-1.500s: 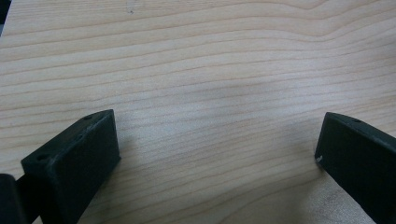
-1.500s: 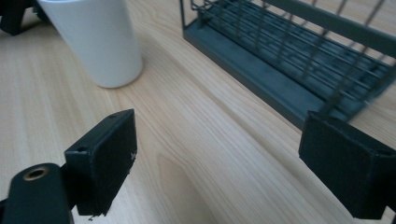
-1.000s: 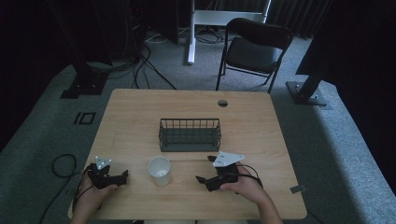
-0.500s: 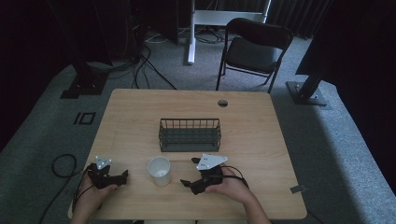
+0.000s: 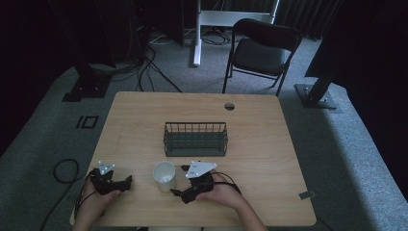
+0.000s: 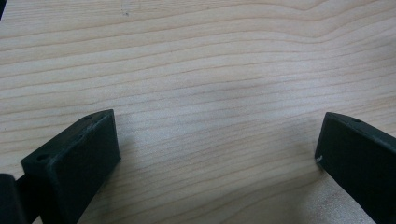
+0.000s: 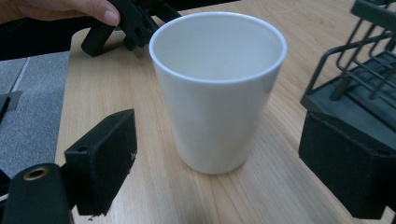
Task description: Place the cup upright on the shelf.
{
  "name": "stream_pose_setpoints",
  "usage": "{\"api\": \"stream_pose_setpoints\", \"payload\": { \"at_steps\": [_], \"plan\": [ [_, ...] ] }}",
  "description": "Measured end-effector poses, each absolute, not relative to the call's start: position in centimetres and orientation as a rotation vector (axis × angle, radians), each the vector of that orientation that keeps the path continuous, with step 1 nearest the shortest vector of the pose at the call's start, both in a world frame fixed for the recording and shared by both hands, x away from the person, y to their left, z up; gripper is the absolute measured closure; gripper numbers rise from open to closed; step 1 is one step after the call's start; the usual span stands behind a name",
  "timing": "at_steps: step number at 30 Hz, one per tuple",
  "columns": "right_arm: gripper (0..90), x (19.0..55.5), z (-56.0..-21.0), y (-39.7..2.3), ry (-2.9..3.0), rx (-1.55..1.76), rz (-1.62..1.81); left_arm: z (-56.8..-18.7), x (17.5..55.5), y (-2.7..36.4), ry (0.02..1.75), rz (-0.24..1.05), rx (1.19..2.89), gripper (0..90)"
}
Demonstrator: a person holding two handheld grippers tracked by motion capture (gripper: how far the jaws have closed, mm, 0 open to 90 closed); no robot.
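Observation:
A white cup (image 5: 164, 175) stands upright and empty on the wooden table (image 5: 269, 144), near the front edge. My right gripper (image 5: 178, 181) sits just right of the cup and is open. In the right gripper view the cup (image 7: 217, 88) stands between the two spread black jaws of my right gripper (image 7: 224, 161), neither of which touches it. My left gripper (image 5: 124, 185) rests on the table left of the cup, held by a hand. In the left gripper view my left gripper (image 6: 217, 149) is open over bare wood.
A black wire basket (image 5: 195, 139) stands at the table's middle, just behind the cup, and its corner (image 7: 369, 79) is close to the right jaw. A cable hole (image 5: 229, 106) lies near the far edge. A folding chair (image 5: 262, 50) stands beyond the table.
My right gripper has slid left along the table until its open jaws flank the cup. The left gripper and the cup have stayed put.

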State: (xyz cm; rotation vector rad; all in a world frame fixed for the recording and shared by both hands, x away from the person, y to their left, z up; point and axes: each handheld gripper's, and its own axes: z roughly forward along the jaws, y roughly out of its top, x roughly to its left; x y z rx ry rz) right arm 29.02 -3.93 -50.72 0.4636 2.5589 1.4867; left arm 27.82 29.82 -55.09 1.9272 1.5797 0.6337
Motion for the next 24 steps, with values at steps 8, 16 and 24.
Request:
{"api": "stream_pose_setpoints", "payload": {
  "at_steps": [8,16,24],
  "plan": [
    [11.2,29.5,-51.1,-2.6,2.561,0.455,1.488,-55.1,27.8,29.8,1.580,0.634,1.927,0.0],
    [11.2,29.8,-51.4,-1.3,2.563,0.448,1.507,-55.1,27.8,29.8,1.579,0.634,1.927,0.0],
    [11.2,30.0,-51.5,-0.1,2.559,0.448,1.510,-55.1,27.8,29.8,1.579,0.634,1.924,0.0]
  ]
}}
